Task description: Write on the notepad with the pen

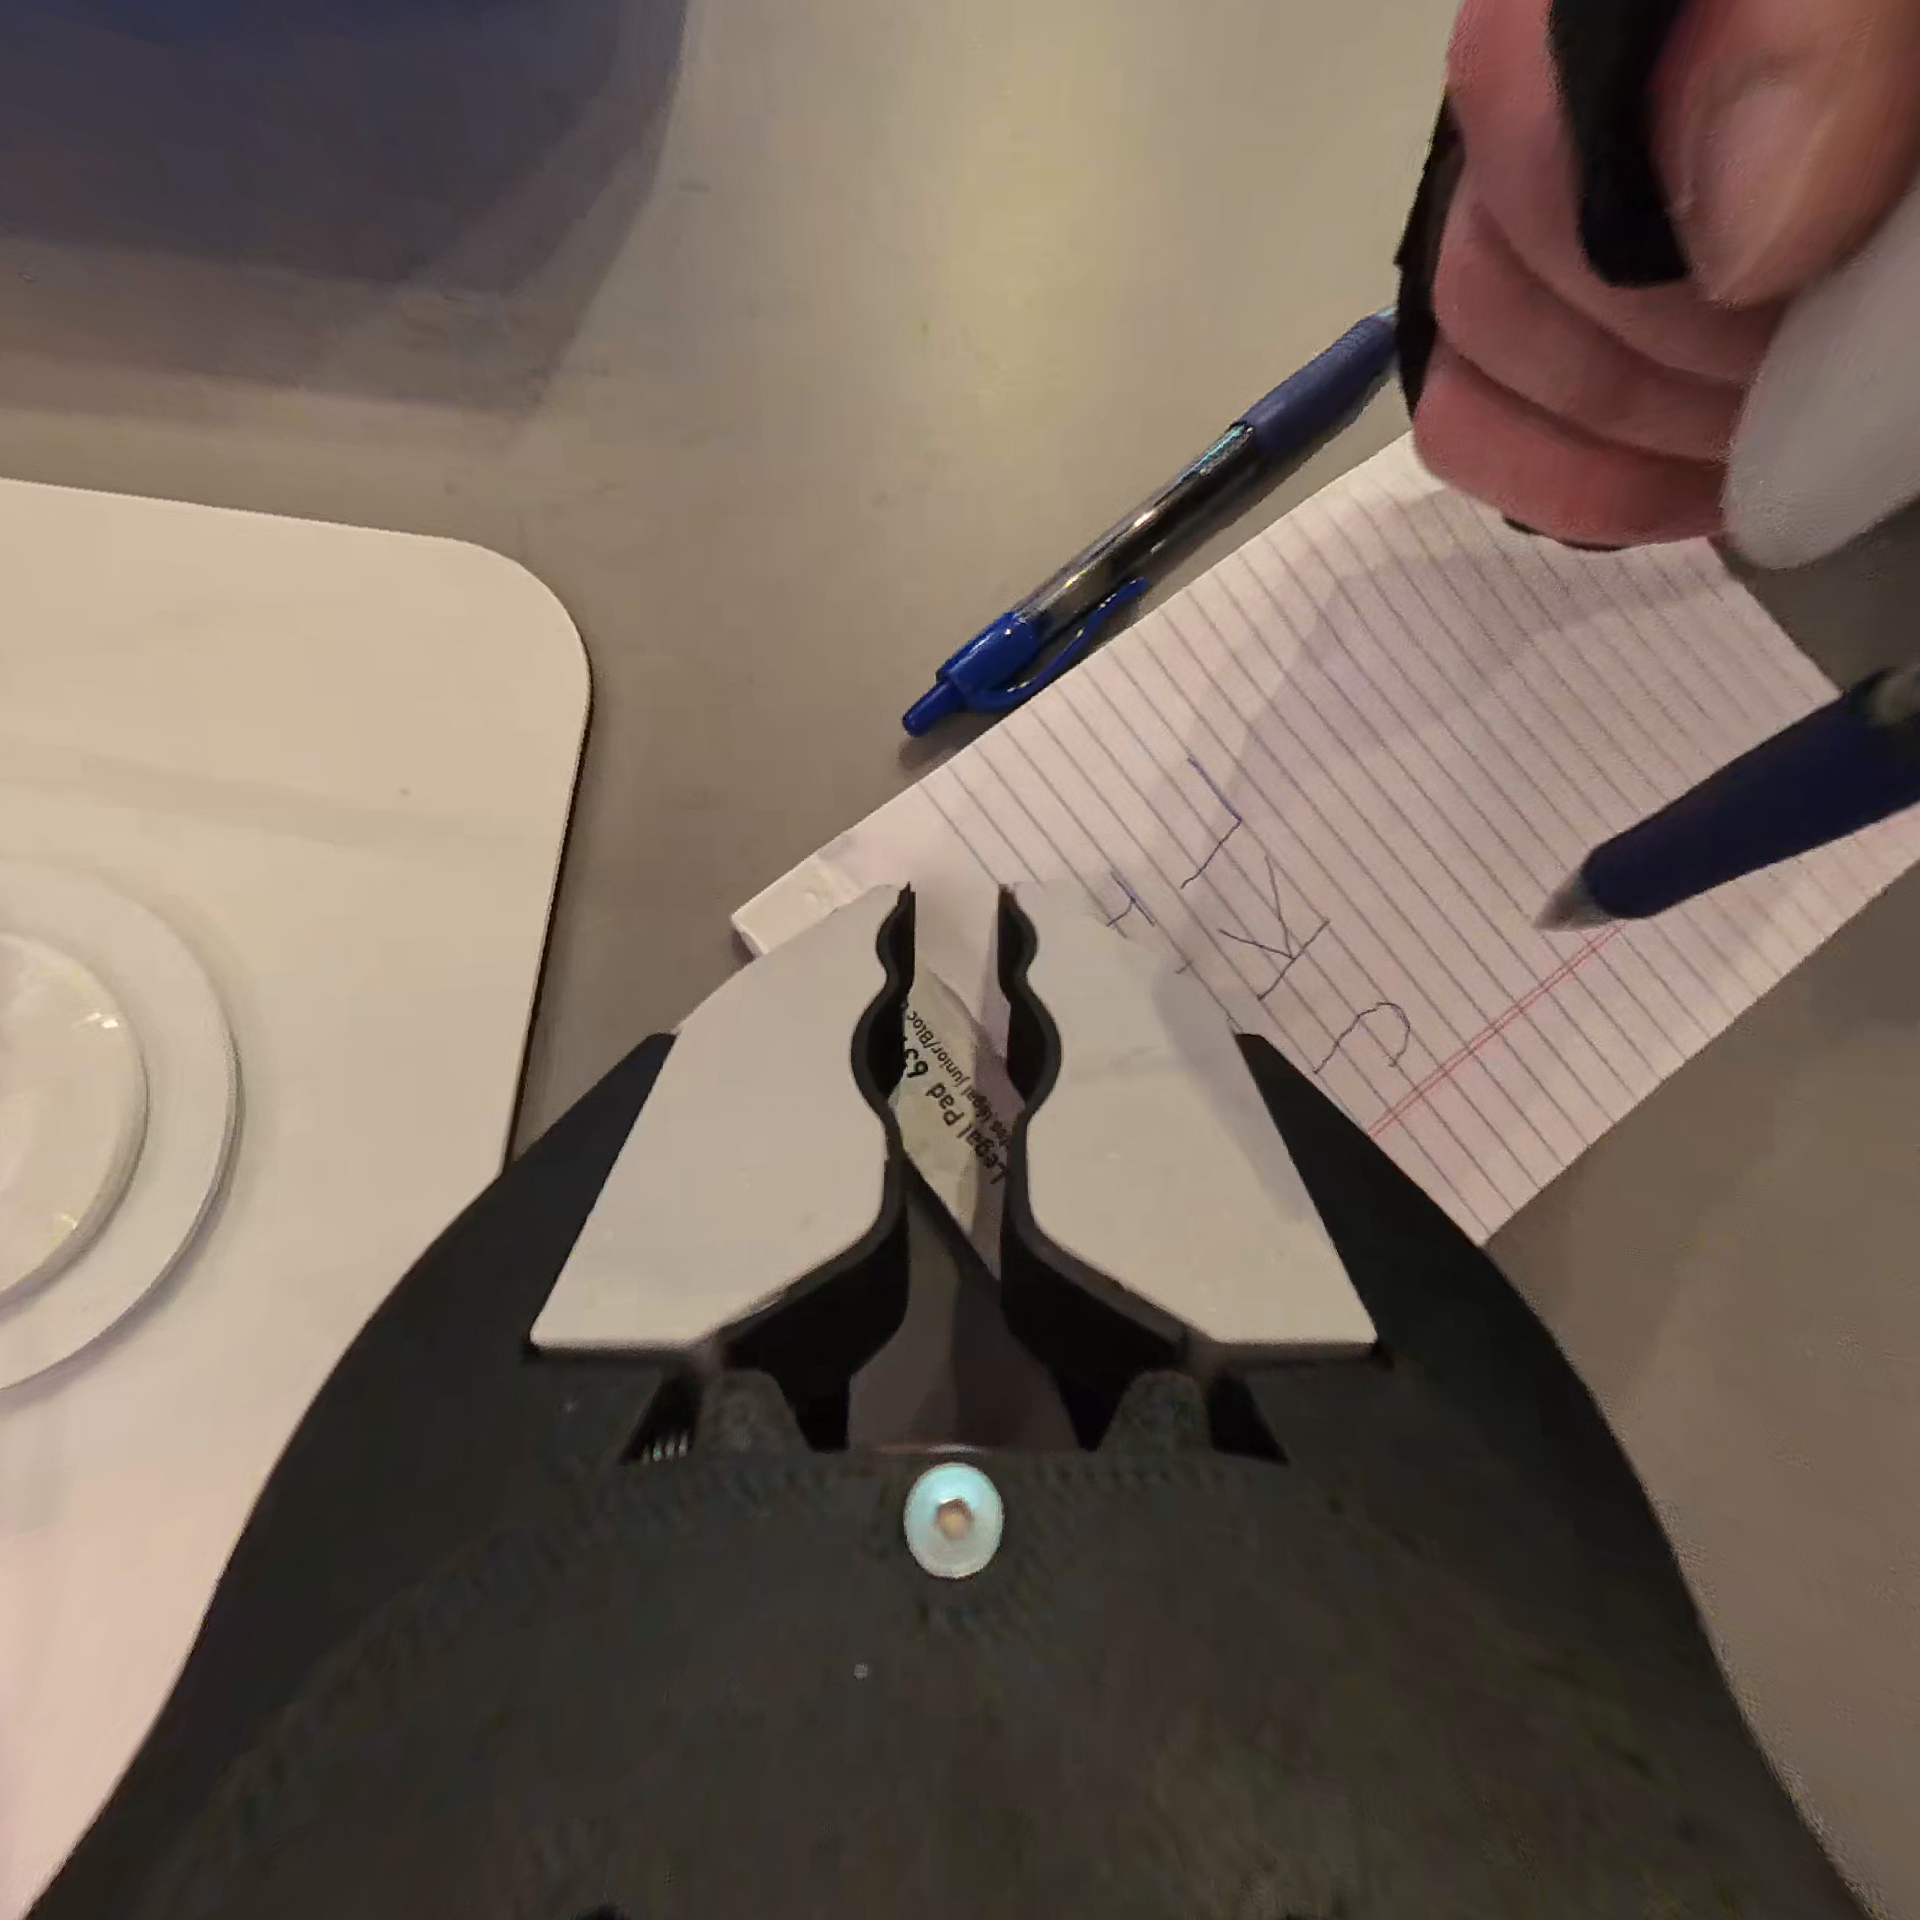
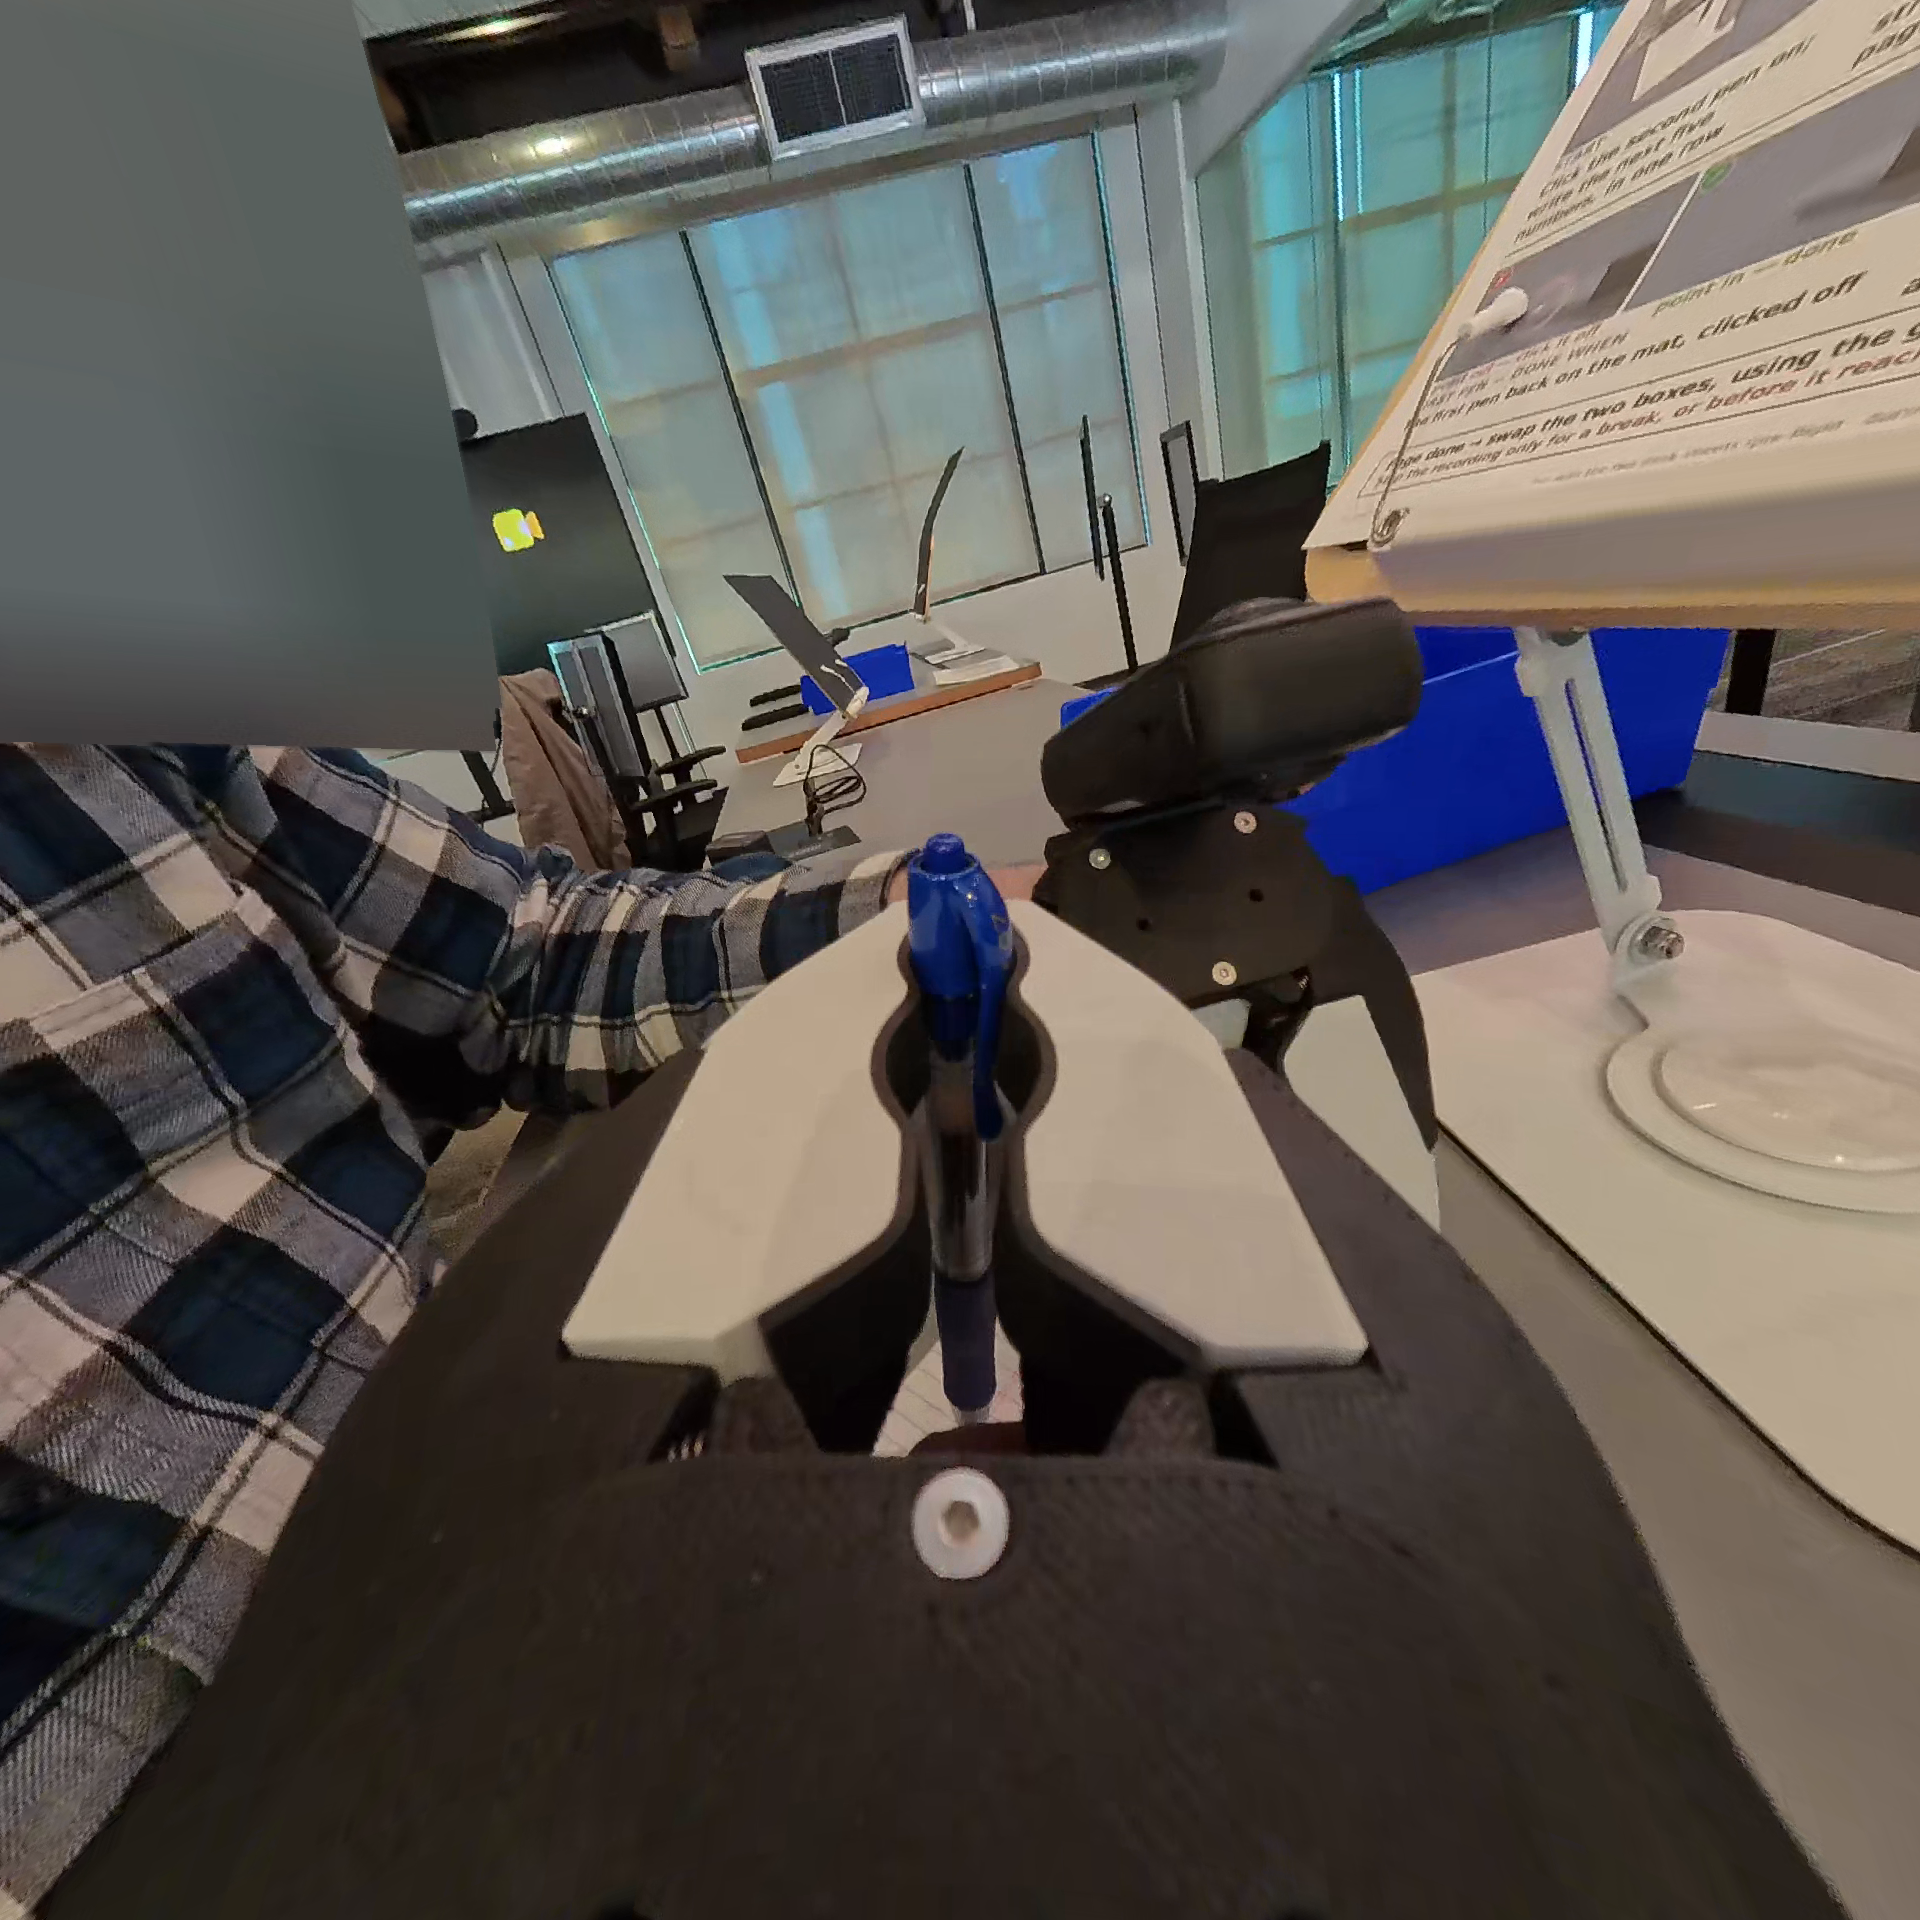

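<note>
Nearest to us, our left tongs (image 1: pixel 956 904) stand slightly apart over the near corner of the notepad (image 1: pixel 1351 790), and we cannot tell whether they press on it; our right tongs (image 2: pixel 961 935) are clamped on a blue pen (image 2: pixel 951 997), whose click end points up. Farther on the lined page, the tip of this pen (image 1: pixel 1558 909) is just at the paper, beside some blue handwriting (image 1: pixel 1278 935). Beyond the far edge of the notepad, a second blue pen (image 1: pixel 1122 551) lies on the grey desk (image 1: pixel 831 364), and a white mat (image 1: pixel 312 727) lies at the left side.
</note>
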### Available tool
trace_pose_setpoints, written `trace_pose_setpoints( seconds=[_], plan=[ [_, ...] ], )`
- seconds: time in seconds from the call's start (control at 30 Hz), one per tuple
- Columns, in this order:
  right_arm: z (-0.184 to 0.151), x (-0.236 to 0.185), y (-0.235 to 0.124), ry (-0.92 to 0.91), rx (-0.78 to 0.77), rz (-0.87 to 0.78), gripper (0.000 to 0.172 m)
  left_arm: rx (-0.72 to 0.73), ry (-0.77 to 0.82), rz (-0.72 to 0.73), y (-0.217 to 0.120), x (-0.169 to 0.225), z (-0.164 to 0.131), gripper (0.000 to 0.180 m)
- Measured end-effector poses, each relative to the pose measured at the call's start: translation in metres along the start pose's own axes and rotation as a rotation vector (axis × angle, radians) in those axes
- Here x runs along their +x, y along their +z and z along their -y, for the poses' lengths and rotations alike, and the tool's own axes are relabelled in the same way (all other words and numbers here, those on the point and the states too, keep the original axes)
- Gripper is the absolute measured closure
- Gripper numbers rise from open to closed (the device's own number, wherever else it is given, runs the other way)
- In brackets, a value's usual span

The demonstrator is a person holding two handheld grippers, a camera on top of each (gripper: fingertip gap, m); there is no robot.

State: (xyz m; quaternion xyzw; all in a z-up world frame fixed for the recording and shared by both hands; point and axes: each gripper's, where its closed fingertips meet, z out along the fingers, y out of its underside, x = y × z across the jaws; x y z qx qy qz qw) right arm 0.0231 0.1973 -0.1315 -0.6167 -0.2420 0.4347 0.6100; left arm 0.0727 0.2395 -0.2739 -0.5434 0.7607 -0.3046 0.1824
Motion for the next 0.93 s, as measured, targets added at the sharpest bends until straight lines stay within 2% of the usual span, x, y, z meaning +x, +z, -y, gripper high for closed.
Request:
trace_pose_setpoints(
  seconds=[0.13,0.47,0.93],
  plan=[
    [-0.002,-0.002,0.002,-0.017,0.004,0.021,0.163,0.028,0.004,0.0,-0.005,0.0,0.004,0.158],
    [-0.02,0.002,0.004,-0.003,-0.018,0.009,0.163,0.002,0.023,0.016,0.0,-0.002,-0.001,0.161],
    [-0.025,0.002,0.007,-0.033,-0.047,-0.013,0.162,-0.013,0.045,0.051,0.001,-0.003,-0.002,0.165]
  ],
)
